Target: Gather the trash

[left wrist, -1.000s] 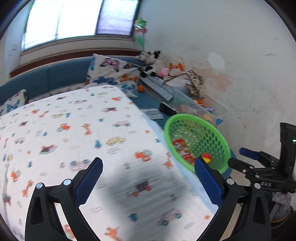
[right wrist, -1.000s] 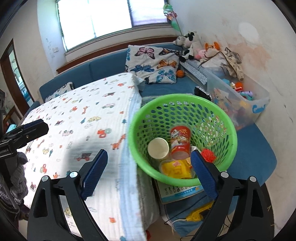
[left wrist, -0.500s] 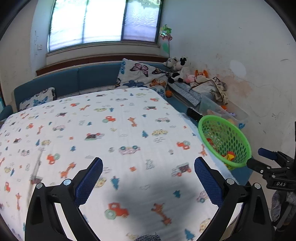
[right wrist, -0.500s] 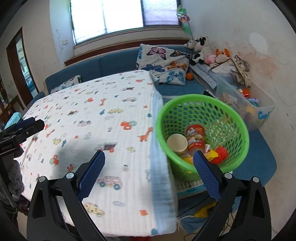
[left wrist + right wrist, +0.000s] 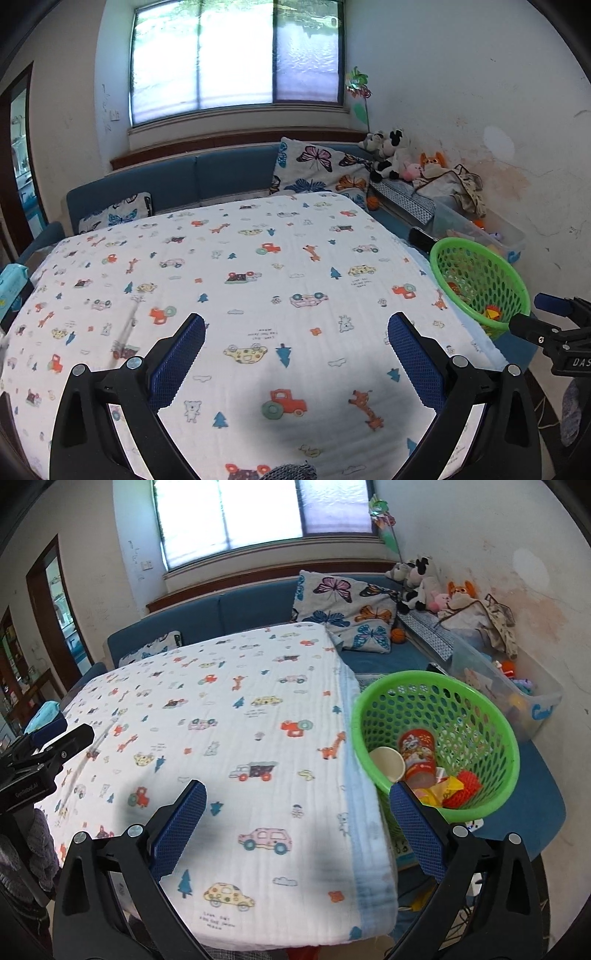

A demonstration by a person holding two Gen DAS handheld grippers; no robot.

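A green mesh basket (image 5: 491,716) stands to the right of the table, also in the left wrist view (image 5: 509,273). In it lie a red printed cup (image 5: 417,755), a white paper cup (image 5: 386,764), yellow wrappers (image 5: 443,790) and a red crumpled piece (image 5: 469,781). My left gripper (image 5: 295,354) is open and empty over the table's near part. My right gripper (image 5: 297,827) is open and empty over the table's front right corner, its right finger in front of the basket. The table wears a white cloth (image 5: 258,280) with cartoon prints.
A blue sofa (image 5: 207,177) with butterfly pillows (image 5: 347,609) runs behind the table. Plush toys (image 5: 417,579) and a clear storage bin (image 5: 517,694) of toys stand along the right wall. A light blue pack (image 5: 11,288) lies at the table's left edge.
Both grippers have pulled back and swung left from the basket. The basket has slid toward the right edge of each view and more of the table shows. Both stay open.
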